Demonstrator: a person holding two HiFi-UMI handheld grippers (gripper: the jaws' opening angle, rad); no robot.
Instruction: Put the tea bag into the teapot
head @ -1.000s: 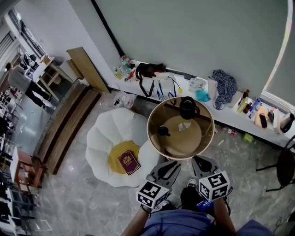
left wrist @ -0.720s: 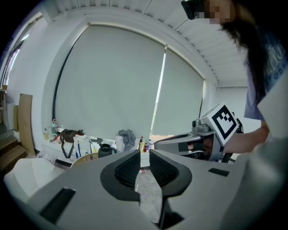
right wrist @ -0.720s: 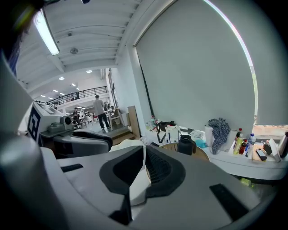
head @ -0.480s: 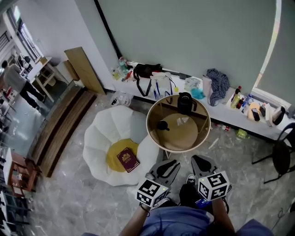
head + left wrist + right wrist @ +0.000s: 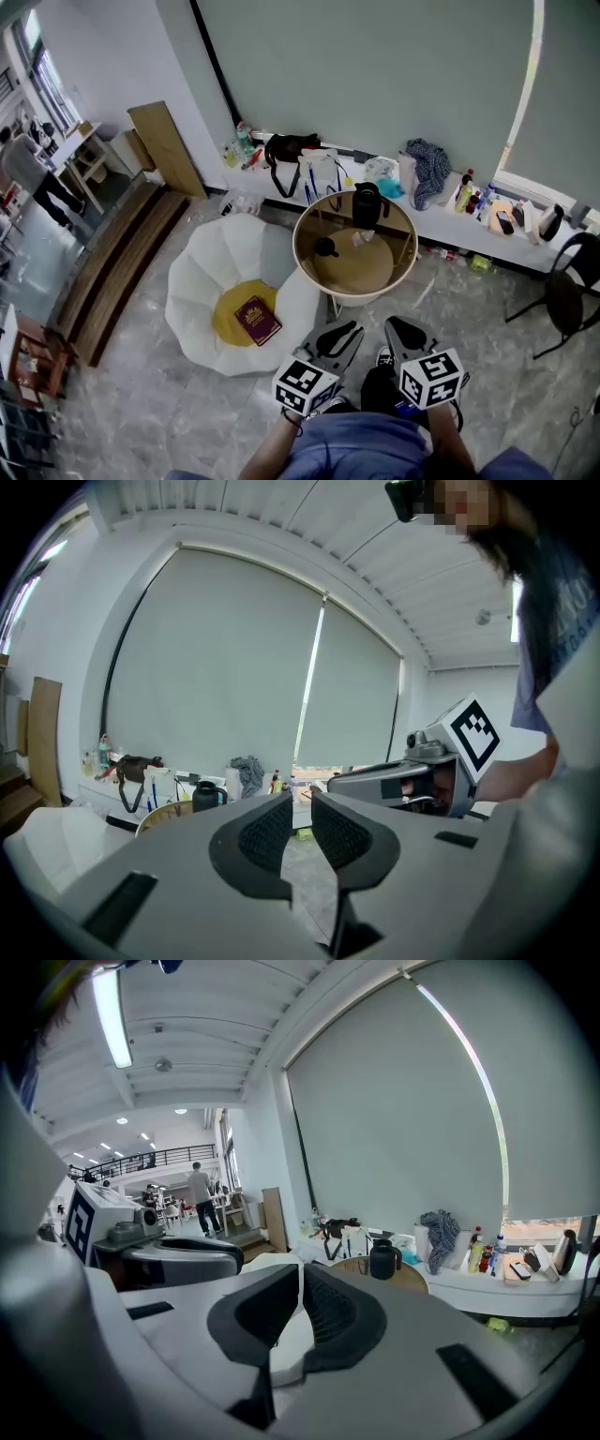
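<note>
A round wooden table (image 5: pixel 309 269) stands ahead of me in the head view. On it are a small black teapot (image 5: pixel 325 247), a white tea bag (image 5: pixel 364 238) to its right, and a tall black kettle (image 5: pixel 366 204) at the far edge. Both grippers hover low over the floor, short of the table's near rim. My left gripper (image 5: pixel 349 330) (image 5: pixel 302 803) shows a narrow gap between its pads with nothing in it. The tips of my right gripper (image 5: pixel 397 328) (image 5: pixel 300 1269) meet, and it is empty. The kettle (image 5: pixel 382 1260) also shows far off in the right gripper view.
A white petal-shaped chair (image 5: pixel 202 281) with a yellow cushion and a dark red book (image 5: pixel 255 320) sits left of the table. A cluttered ledge (image 5: pixel 441 220) runs along the wall behind. A black chair (image 5: pixel 565 298) stands at right, wooden steps (image 5: pixel 112 272) at left.
The table has shrunk and slid up in the head view. Both grippers now sit farther back from its near rim. Their jaws look the same.
</note>
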